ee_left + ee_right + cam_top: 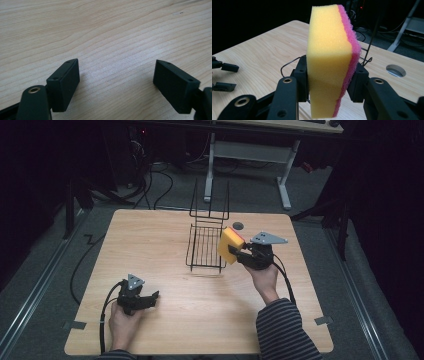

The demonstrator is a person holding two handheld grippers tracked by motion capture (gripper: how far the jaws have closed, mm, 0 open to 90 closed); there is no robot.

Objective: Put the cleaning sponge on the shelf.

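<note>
The right claw (239, 254) pinches a yellow sponge (230, 245) with a pink scrubbing layer, held upright in the air just beside the right edge of the black wire rack (206, 247); the foam looks light and soft, it dents a little where the jaws press, so I think a hold across its two wide faces near the lower end is safe and needs little force. The left claw (150, 298) is spread wide and holds nothing, low over the near left part of the desk (150, 235). The desk is pale smooth wood with a round cable hole (238, 225) behind the rack, and the room around it is dark, with cables on the grey floor.
</note>
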